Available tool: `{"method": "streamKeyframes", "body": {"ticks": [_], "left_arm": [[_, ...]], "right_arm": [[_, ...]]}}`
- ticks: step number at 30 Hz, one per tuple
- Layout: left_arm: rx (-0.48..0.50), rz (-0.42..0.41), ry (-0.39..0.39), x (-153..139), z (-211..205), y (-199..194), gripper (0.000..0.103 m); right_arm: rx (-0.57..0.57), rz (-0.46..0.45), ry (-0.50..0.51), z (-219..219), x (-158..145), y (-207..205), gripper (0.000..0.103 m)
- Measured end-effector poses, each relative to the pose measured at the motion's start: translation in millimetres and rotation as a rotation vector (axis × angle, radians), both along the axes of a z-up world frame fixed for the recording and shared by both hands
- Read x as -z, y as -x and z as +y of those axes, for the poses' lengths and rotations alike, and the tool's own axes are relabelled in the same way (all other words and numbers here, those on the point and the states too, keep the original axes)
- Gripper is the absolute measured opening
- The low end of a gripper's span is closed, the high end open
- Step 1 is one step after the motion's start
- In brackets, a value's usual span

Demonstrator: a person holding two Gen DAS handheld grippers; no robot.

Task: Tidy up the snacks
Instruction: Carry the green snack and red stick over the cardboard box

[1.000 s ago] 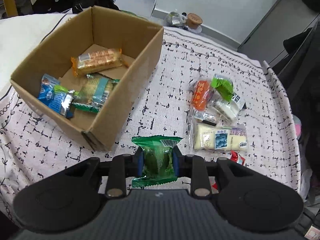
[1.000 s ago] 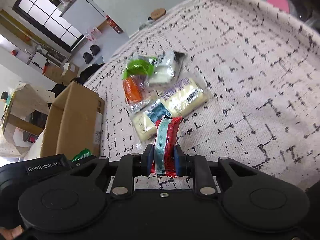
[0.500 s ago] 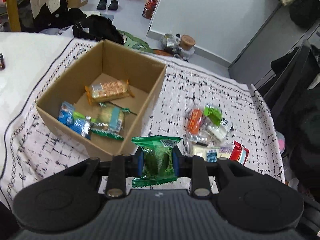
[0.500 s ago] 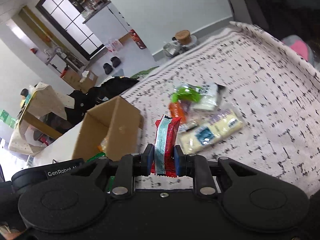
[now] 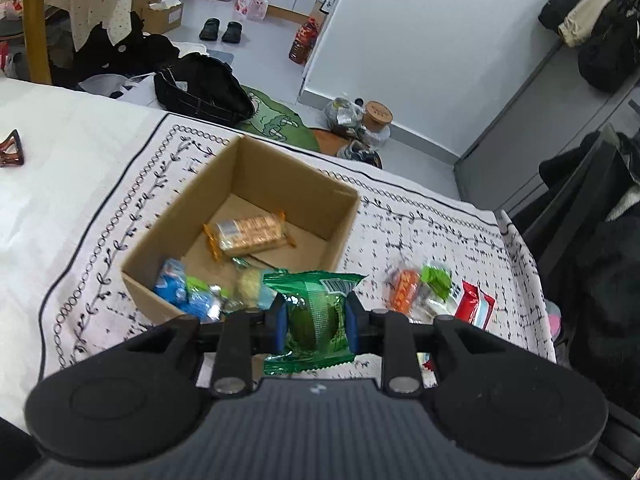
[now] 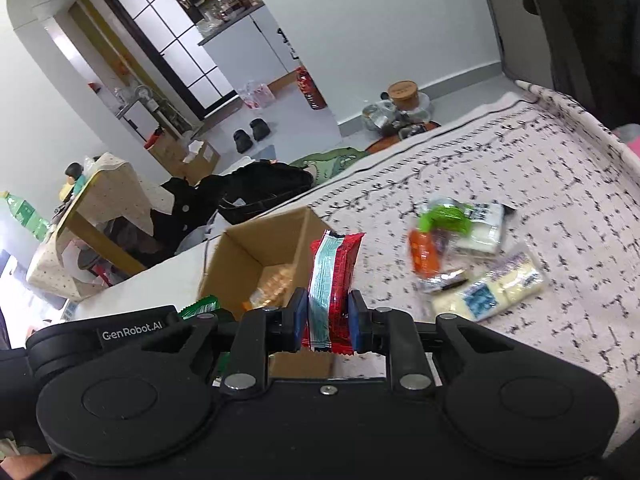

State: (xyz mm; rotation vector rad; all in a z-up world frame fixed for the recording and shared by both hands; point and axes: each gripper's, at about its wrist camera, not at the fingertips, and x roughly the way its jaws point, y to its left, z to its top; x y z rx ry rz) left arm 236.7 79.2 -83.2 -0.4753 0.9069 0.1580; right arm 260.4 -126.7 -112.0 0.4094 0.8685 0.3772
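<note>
My left gripper [image 5: 315, 320] is shut on a green snack packet [image 5: 316, 316], held in the air above the near side of the open cardboard box [image 5: 342, 236]. Inside the box lie an orange wafer bar [image 5: 249, 233], a blue packet [image 5: 176, 286] and a green-and-yellow packet [image 5: 248, 286]. My right gripper [image 6: 328, 314] is shut on a red-and-teal snack packet [image 6: 333, 276], held upright to the right of the box [image 6: 244, 258]. The left gripper body [image 6: 120, 334] shows at the lower left of the right wrist view. A pile of loose snacks [image 6: 460, 252] lies on the patterned cloth.
The pile holds an orange packet [image 6: 424, 254], a green packet [image 6: 444, 216], a white packet [image 6: 482, 232] and a pale cracker packet [image 6: 492, 290]. A brown hair clip [image 5: 10, 148] lies on the white cloth at far left. A black bag [image 5: 202, 88] sits beyond the table.
Both grippers have risen away from the table with their packets, so the box and pile look smaller. The right gripper has swung left, bringing the box opening into its view.
</note>
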Motion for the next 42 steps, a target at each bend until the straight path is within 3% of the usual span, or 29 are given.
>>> {"method": "streamKeyframes", "body": {"ticks": [15, 23, 31, 35, 42], "left_arm": [[-0.097, 0.025, 0.052, 15.9, 61.9, -9.4, 0.027], [-0.100, 0.053, 0.098, 28.7, 75.5, -15.2, 0.031], [-0.127, 0.069, 0.111, 35.9, 86.1, -13.5, 0.045], [-0.145, 0.076, 0.105, 35.5, 90.4, -10.5, 0.050], [-0.148, 0.084, 0.086, 33.6, 86.1, -5.1, 0.062]], "right_arm": [[-0.053, -0.004, 0.019, 55.1, -4.4, -13.4, 0.021], [-0.064, 0.024, 0.020, 73.7, 3.5, -20.7, 0.021], [-0.106, 0.072, 0.012, 90.6, 12.1, -19.5, 0.022], [-0.115, 0.101, 0.020, 94.1, 14.2, -17.8, 0.037], [-0.075, 0.108, 0.028, 76.8, 13.9, -11.9, 0.042]]}}
